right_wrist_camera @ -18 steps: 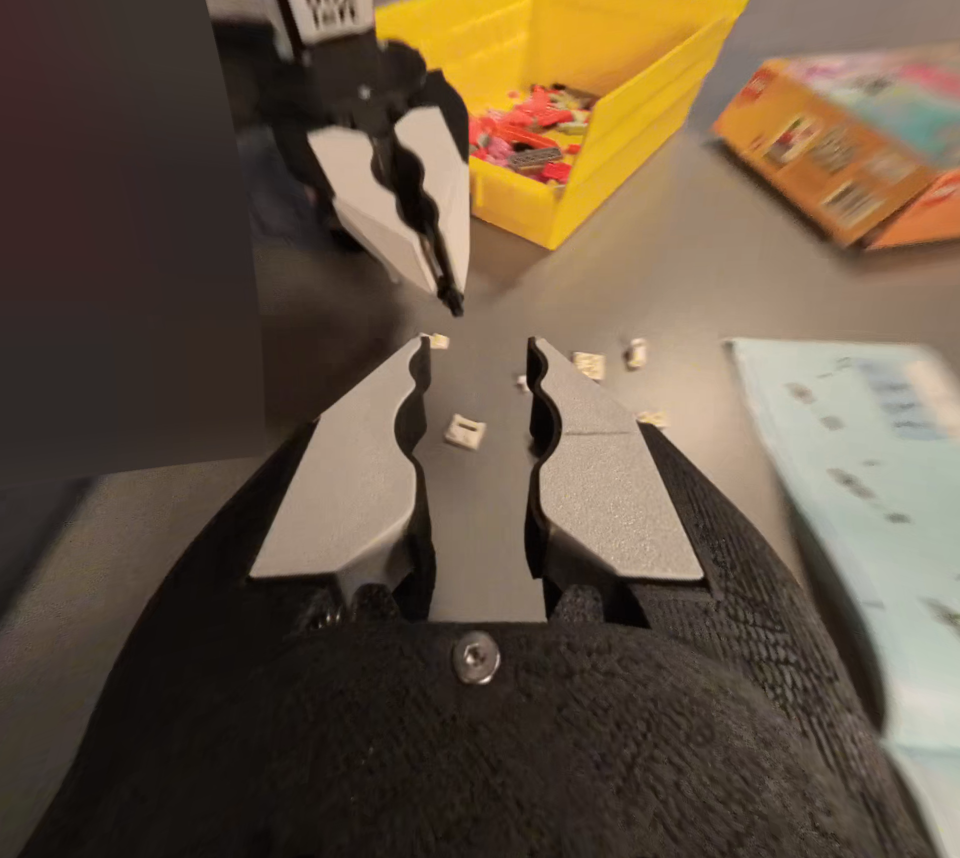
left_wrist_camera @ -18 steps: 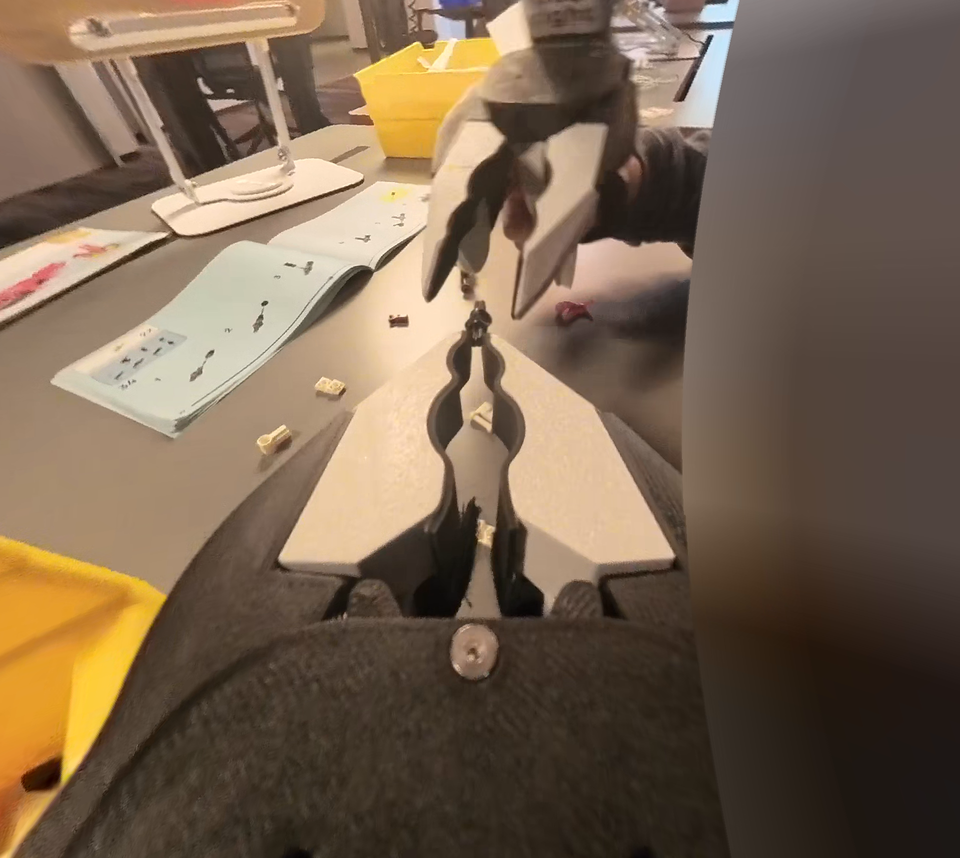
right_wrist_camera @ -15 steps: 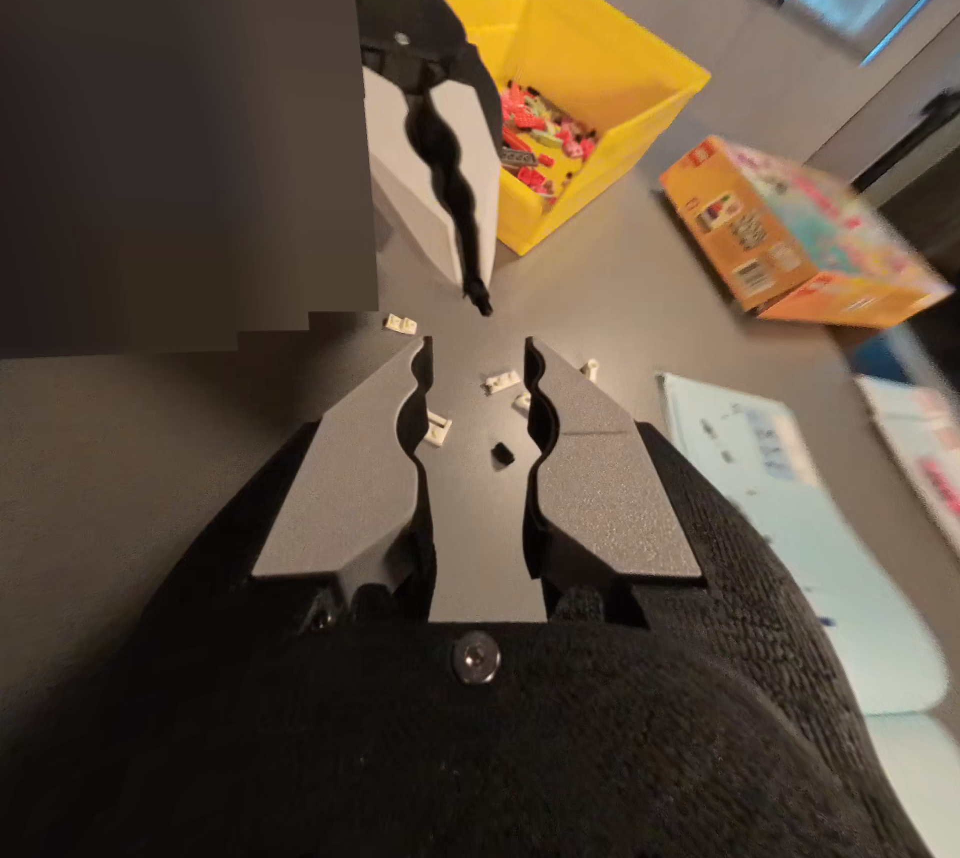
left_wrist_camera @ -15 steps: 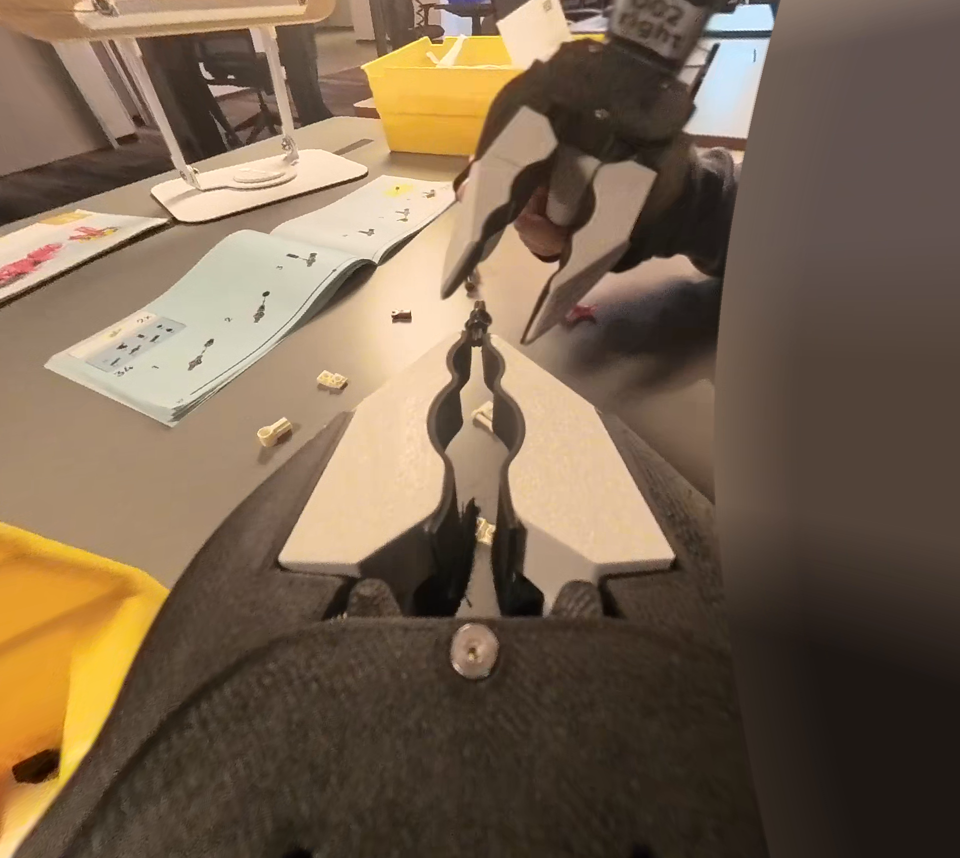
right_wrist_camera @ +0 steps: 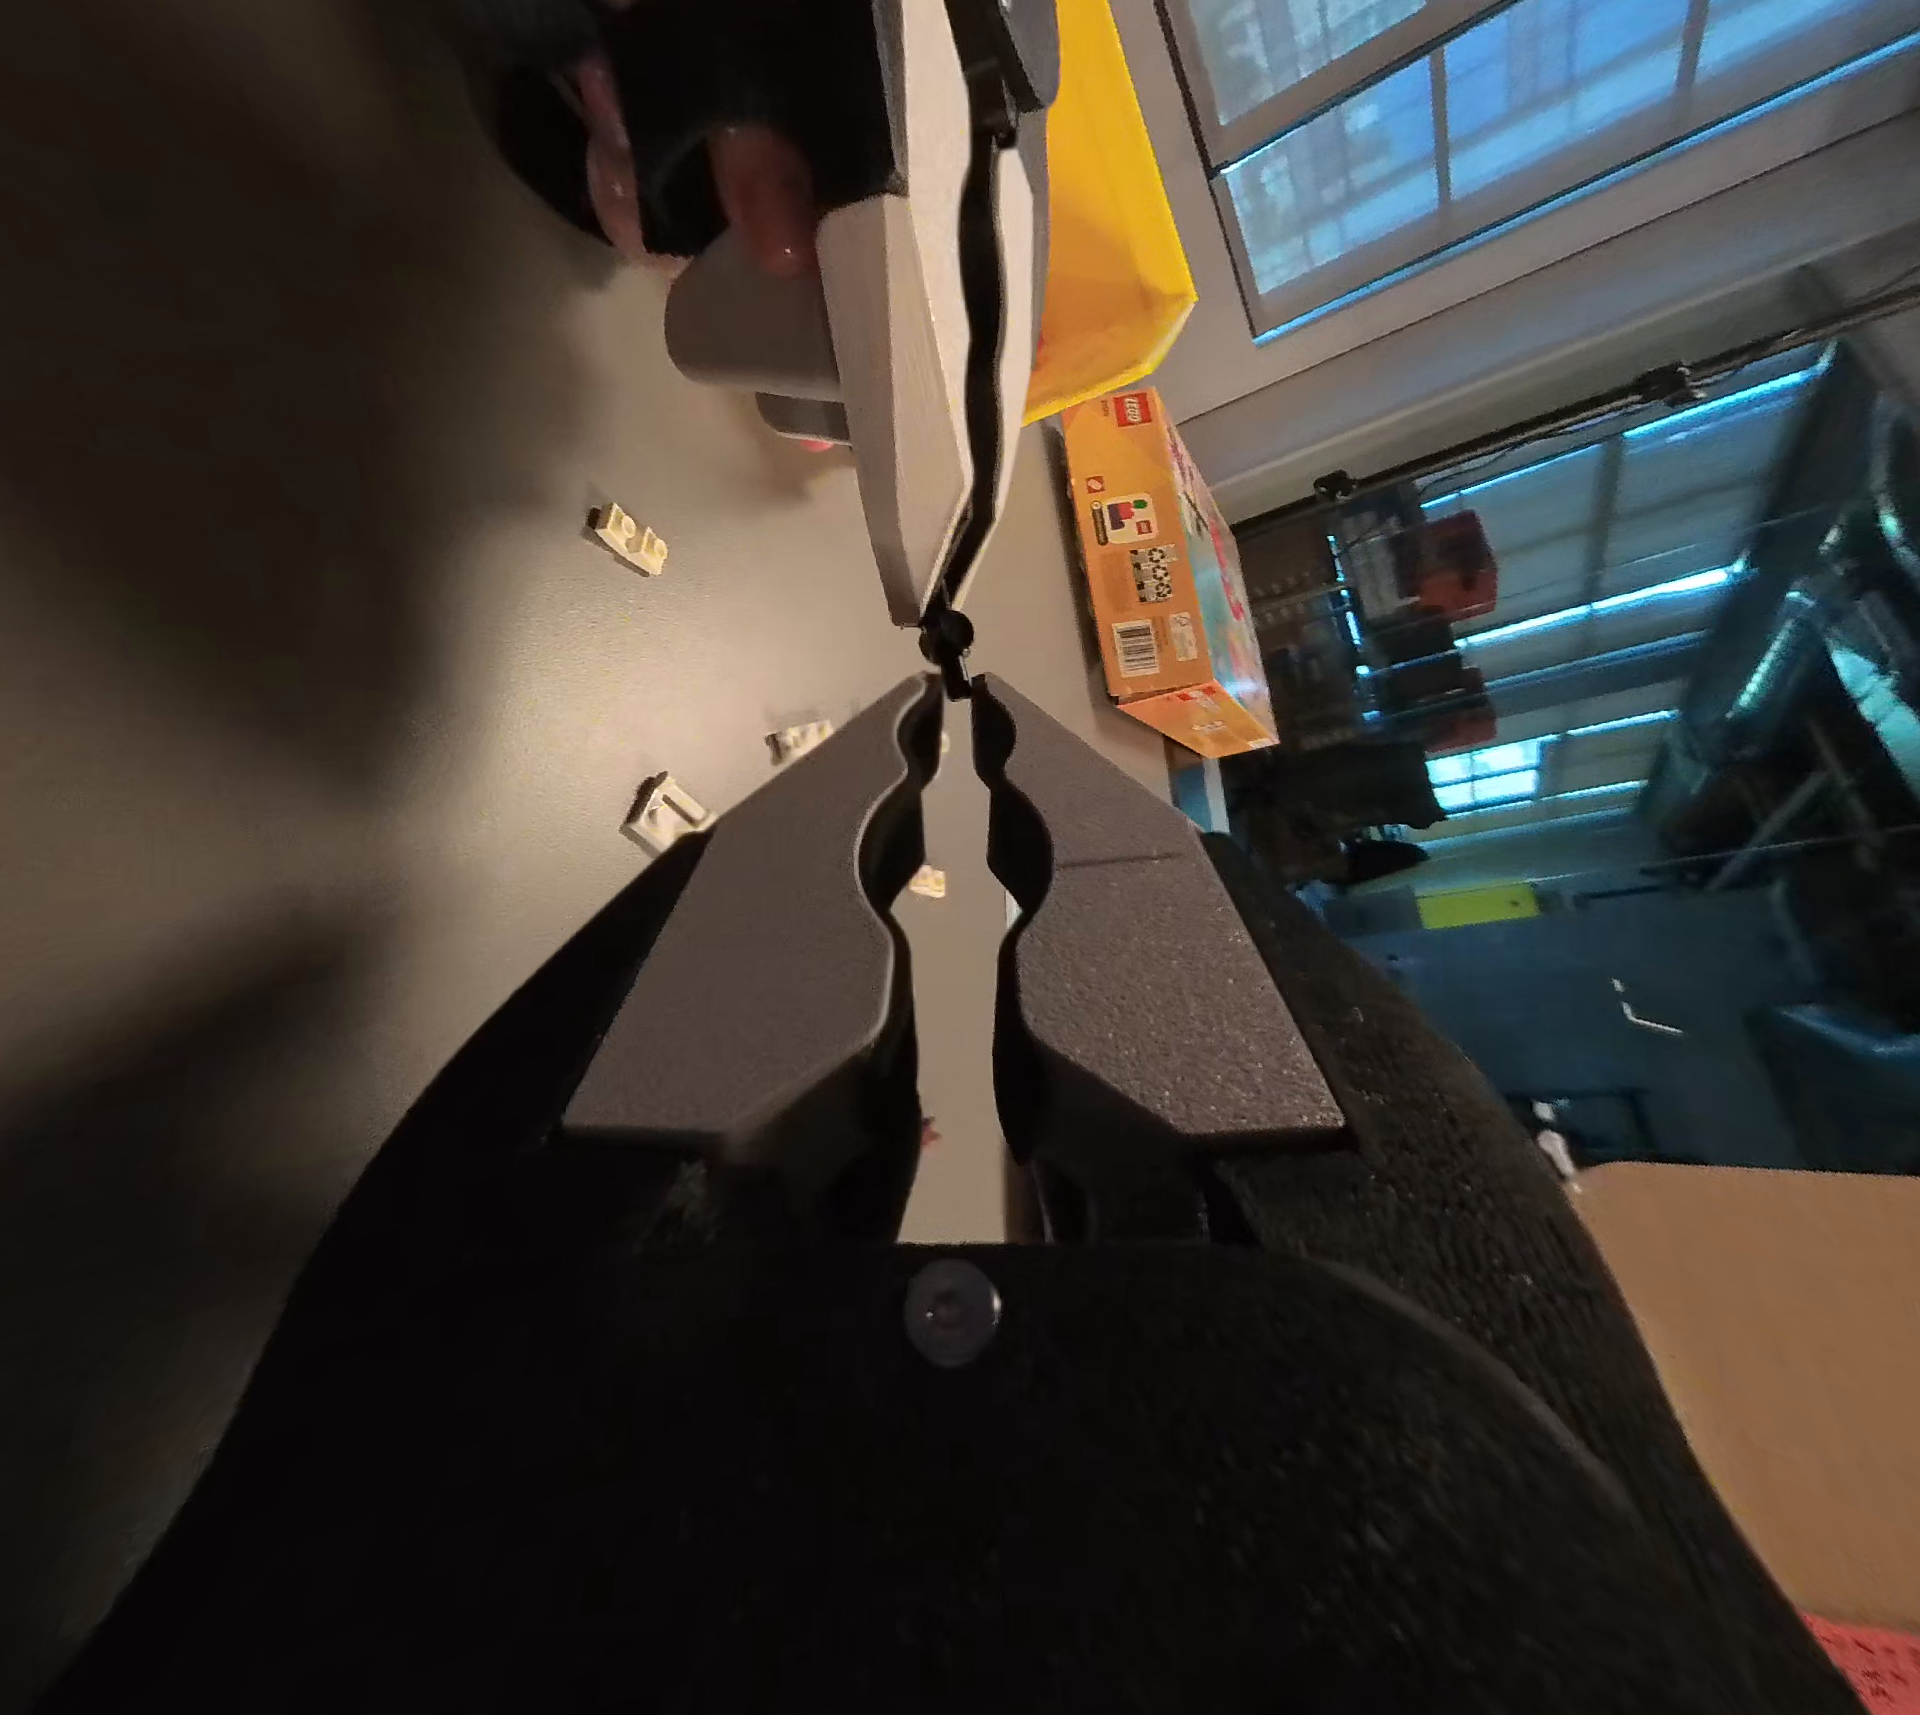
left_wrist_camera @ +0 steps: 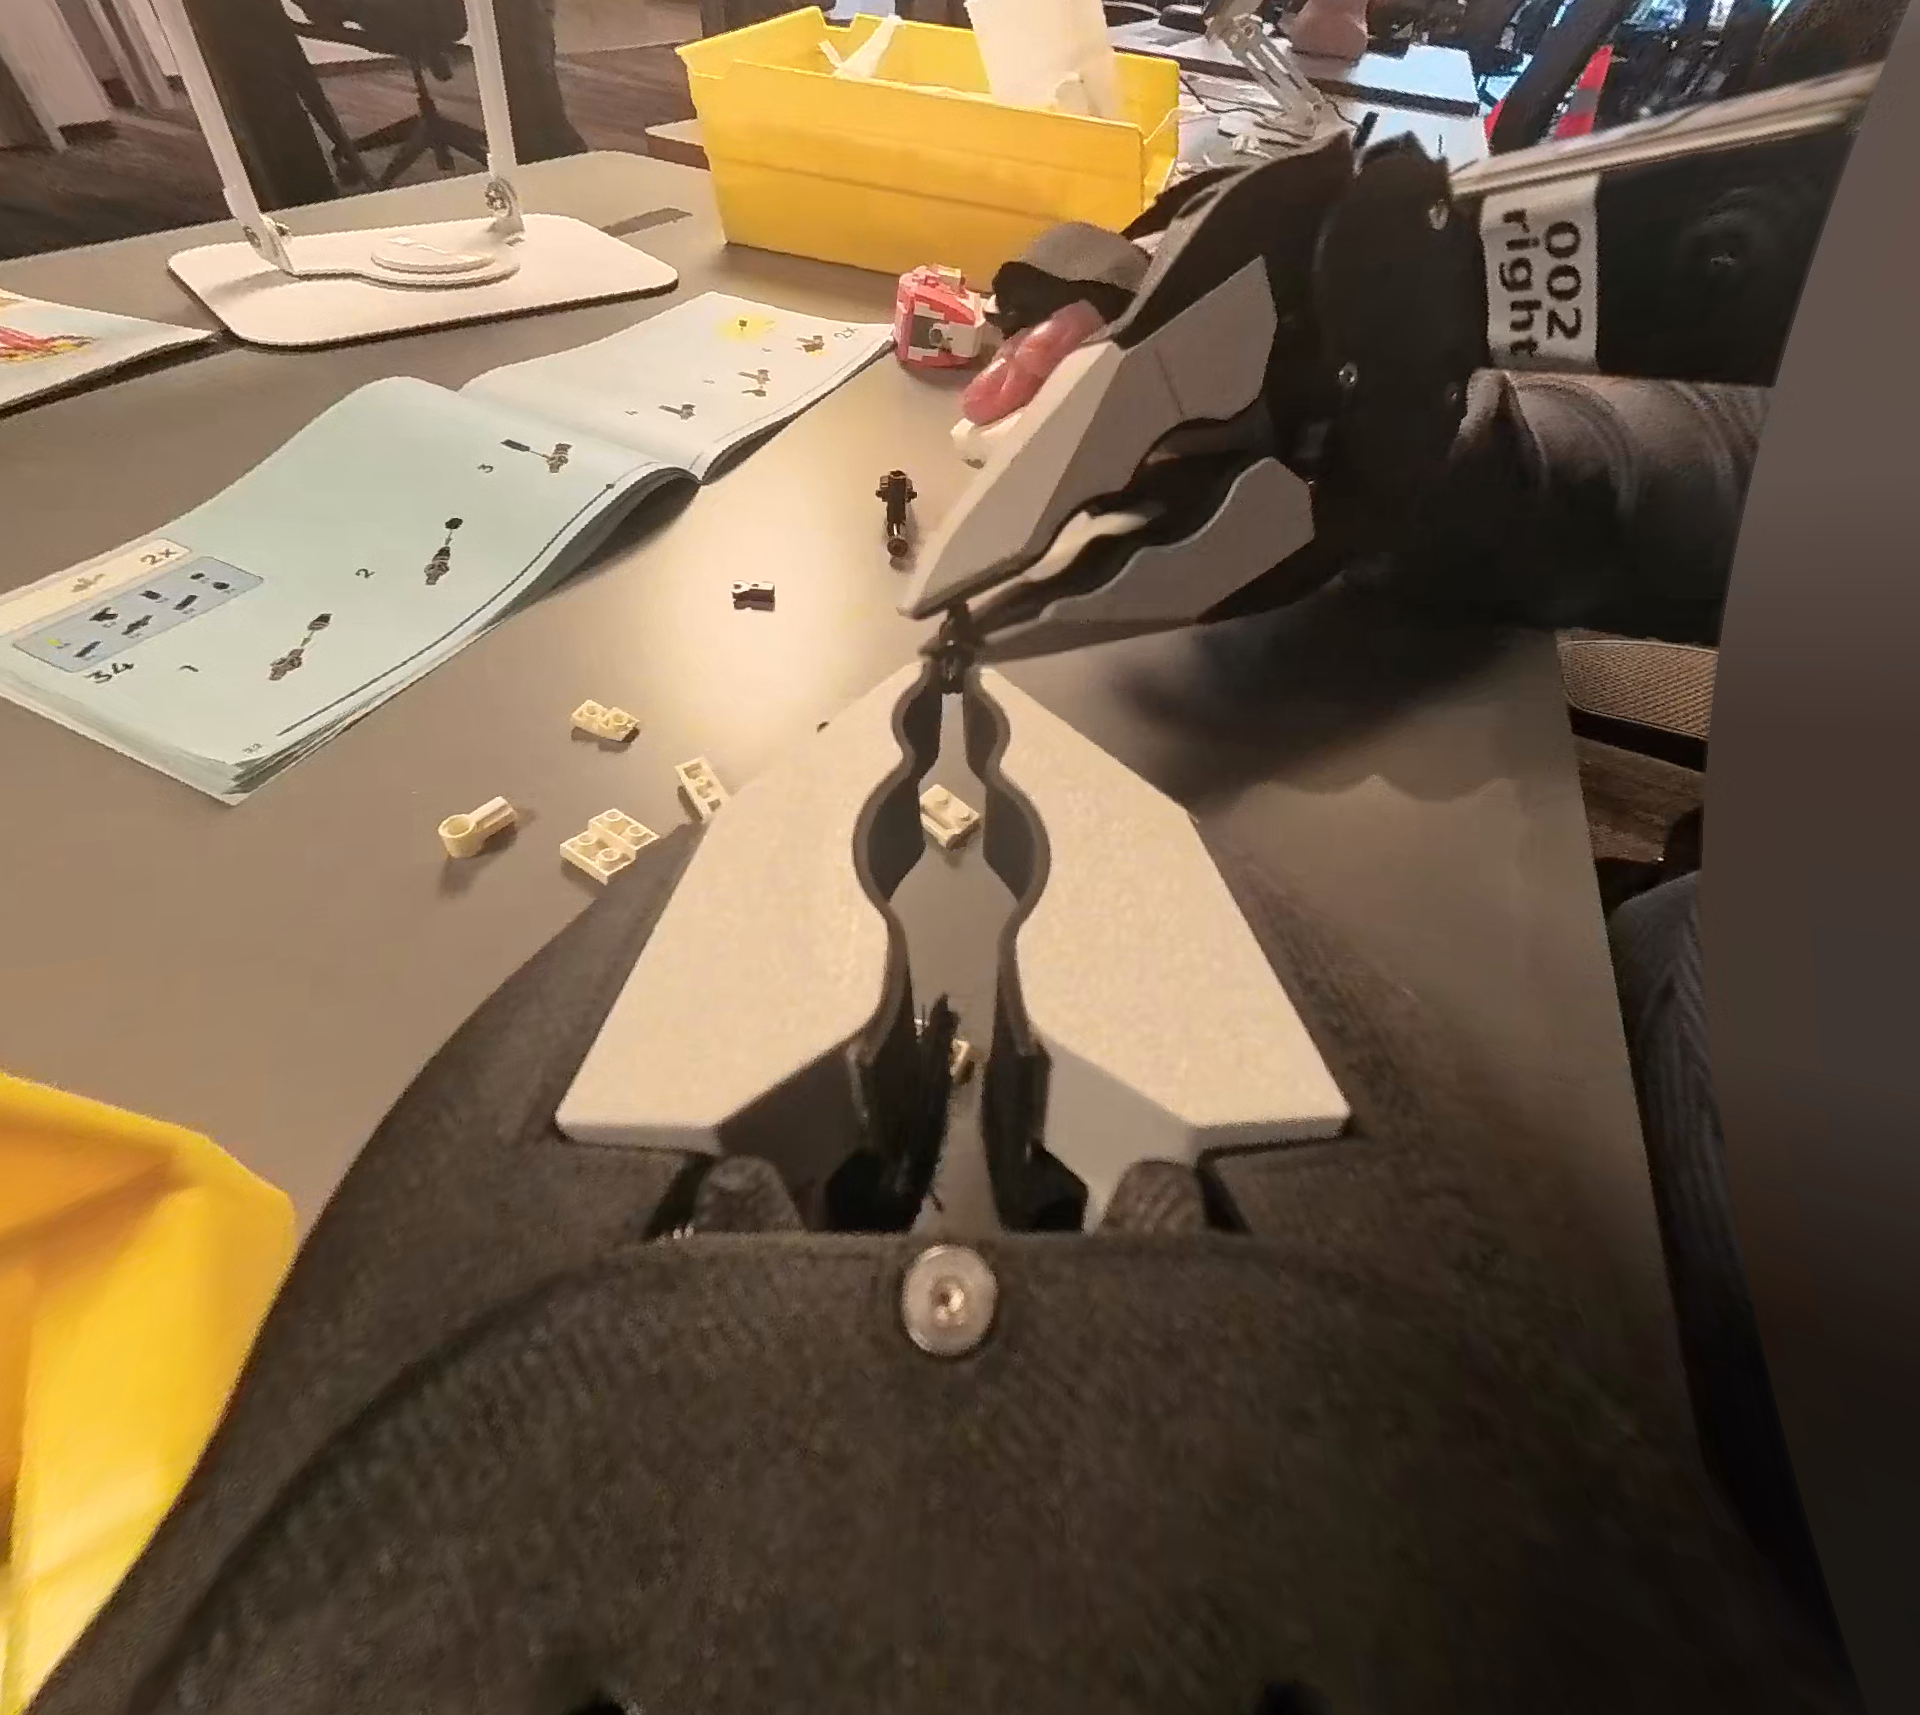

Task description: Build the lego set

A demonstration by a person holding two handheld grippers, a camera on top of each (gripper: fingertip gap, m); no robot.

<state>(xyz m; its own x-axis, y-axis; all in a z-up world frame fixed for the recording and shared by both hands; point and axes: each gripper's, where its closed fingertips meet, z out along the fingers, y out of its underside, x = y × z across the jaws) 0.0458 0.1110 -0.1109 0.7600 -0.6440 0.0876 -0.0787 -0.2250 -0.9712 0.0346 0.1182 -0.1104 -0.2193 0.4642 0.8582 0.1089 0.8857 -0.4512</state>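
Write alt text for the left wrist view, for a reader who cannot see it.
The left tongs, closed, pinch a small black piece at their tips, and the right tongs reach in from the right to the same piece. Below lies a dark table with scattered cream bricks, an open pale blue booklet and a yellow bin behind.

My grey fingers [left_wrist_camera: 1049,792] pinch a small black piece [left_wrist_camera: 951,649] over the dark grey table [left_wrist_camera: 312,886]. Cream bricks [left_wrist_camera: 608,844] lie left of it, and beyond those a pale blue booklet [left_wrist_camera: 416,502] and yellow bin [left_wrist_camera: 914,148].
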